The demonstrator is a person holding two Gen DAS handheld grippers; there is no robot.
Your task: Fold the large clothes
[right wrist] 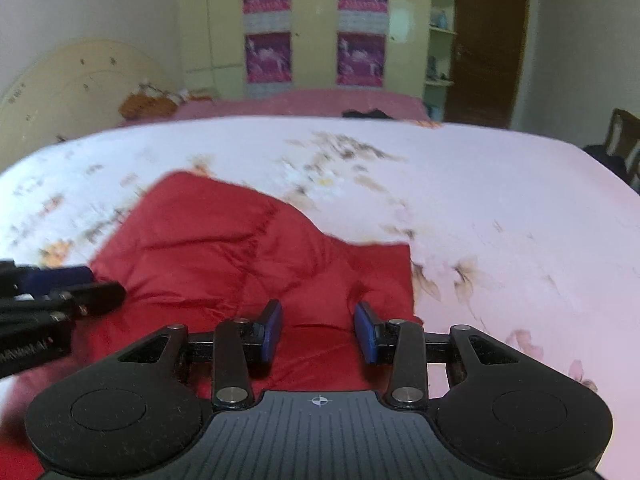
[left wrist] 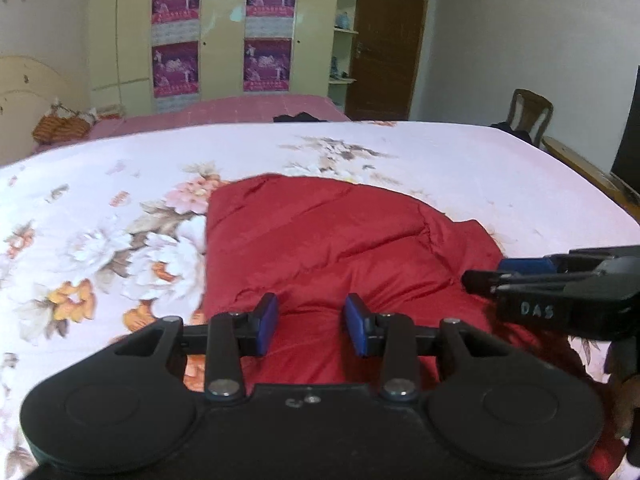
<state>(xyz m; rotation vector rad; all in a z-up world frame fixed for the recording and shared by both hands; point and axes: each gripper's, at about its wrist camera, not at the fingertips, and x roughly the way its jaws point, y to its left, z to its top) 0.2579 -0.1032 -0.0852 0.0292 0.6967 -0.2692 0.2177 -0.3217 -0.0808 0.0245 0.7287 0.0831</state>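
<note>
Beyond the bed stands a yellow wardrobe hung with four pink posters, a brown door to its right. From the left wrist view, a red padded jacket lies partly folded on the floral bedsheet, near the front edge. The left gripper hovers low over the jacket's near end, its jaws apart with only red cloth showing behind the gap; nothing is pinched. The right gripper comes in from the right edge, seen side-on over the jacket's right border.

From the right wrist view, blurred, the same jacket spreads to the left and ahead, its right edge ending in a squared corner on the sheet. The right gripper sits above that near right portion, jaws apart and empty. The left gripper pokes in from the left.

The jacket looks quilted and puffy, so probably light, soft and springy, with a slick shell that may slide and puff back open. A hold on a hem or stitched seam at the near corners would likely bite better than a grip on the padded middle.
</note>
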